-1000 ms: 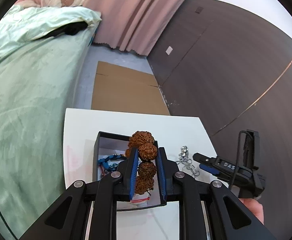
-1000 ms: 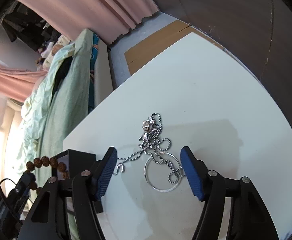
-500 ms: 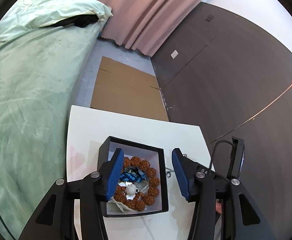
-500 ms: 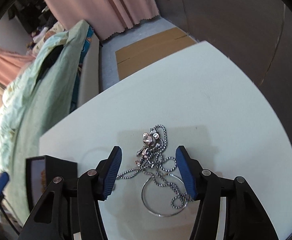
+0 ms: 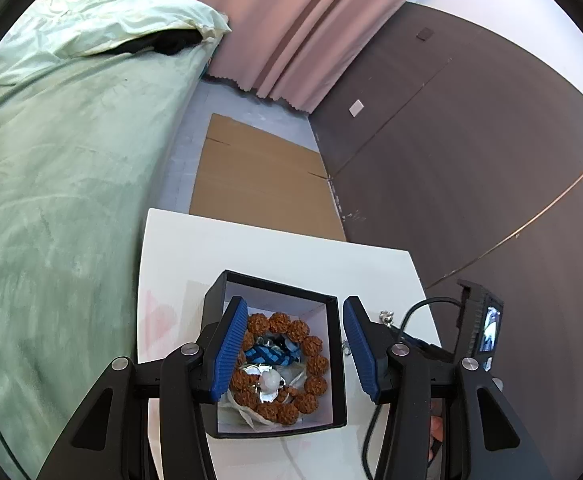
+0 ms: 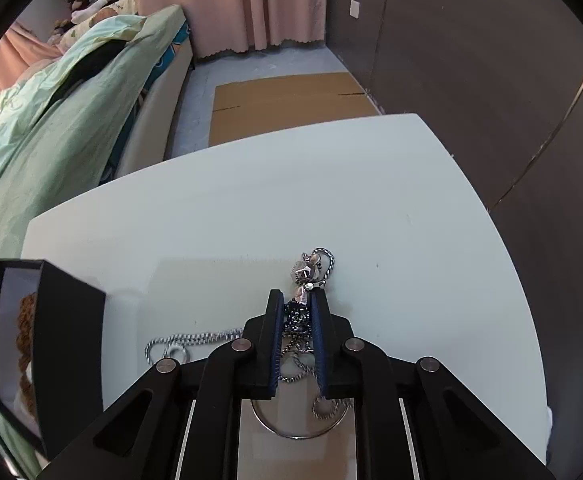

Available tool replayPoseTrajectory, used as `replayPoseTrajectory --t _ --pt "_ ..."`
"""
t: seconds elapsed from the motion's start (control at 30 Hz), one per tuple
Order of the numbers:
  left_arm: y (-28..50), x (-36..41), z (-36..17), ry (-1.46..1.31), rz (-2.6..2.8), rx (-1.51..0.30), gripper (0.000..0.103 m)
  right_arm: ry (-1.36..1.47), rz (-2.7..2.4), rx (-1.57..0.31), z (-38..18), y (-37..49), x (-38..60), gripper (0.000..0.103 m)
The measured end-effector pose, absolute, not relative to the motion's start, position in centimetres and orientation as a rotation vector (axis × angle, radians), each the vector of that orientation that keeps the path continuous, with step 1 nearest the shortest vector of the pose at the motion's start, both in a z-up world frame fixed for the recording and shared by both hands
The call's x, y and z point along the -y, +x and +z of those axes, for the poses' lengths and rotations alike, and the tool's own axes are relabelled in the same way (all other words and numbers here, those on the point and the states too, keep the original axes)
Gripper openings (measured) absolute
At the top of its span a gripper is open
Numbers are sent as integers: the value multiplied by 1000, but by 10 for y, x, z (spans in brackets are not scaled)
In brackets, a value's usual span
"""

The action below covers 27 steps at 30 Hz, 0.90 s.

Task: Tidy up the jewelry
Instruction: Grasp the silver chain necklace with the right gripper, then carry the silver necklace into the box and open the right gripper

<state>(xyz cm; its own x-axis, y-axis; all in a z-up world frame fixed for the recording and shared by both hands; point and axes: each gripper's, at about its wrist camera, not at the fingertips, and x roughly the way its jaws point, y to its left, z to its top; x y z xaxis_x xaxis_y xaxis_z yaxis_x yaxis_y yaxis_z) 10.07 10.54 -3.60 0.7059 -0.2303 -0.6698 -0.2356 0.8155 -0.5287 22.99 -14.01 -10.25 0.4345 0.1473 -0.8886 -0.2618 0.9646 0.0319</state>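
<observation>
On the white rectangular table [image 6: 251, 208], the open black square jewelry box with a pale lining [image 5: 333, 364] is sitting near the left edge, mouth up, so items can be dropped in from above. Inside it, the brown rough-seed bead bracelet [image 5: 287, 364] is lying flat as a ring around smaller pieces. Above the box, the left gripper [image 5: 293, 350] is hovering with its blue pads spread wide, holding nothing. Toward the near edge, the right gripper [image 6: 296, 340] is pinching the tangled silver chain necklace [image 6: 195, 340] at its bunched middle, probably for lifting. Its long axis is running left to right along that edge, while the pendant [image 6: 305, 274] is pointing toward the far edge.
</observation>
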Motion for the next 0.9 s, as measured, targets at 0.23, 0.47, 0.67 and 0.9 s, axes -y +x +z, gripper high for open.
replayPoseTrajectory --t 0.23,0.47,0.67,0.9 --pt "88 -97 -35 -611 7 -797 51 35 344 -1061 -77 211 162 12" --pt "78 -95 -33 -597 17 -804 52 78 400 -948 -40 182 169 12" --pt "71 -95 -31 -594 25 -797 82 111 448 -847 -6 162 172 8" --pt "64 -104 -28 -615 49 -769 95 131 517 -749 28 151 165 8"
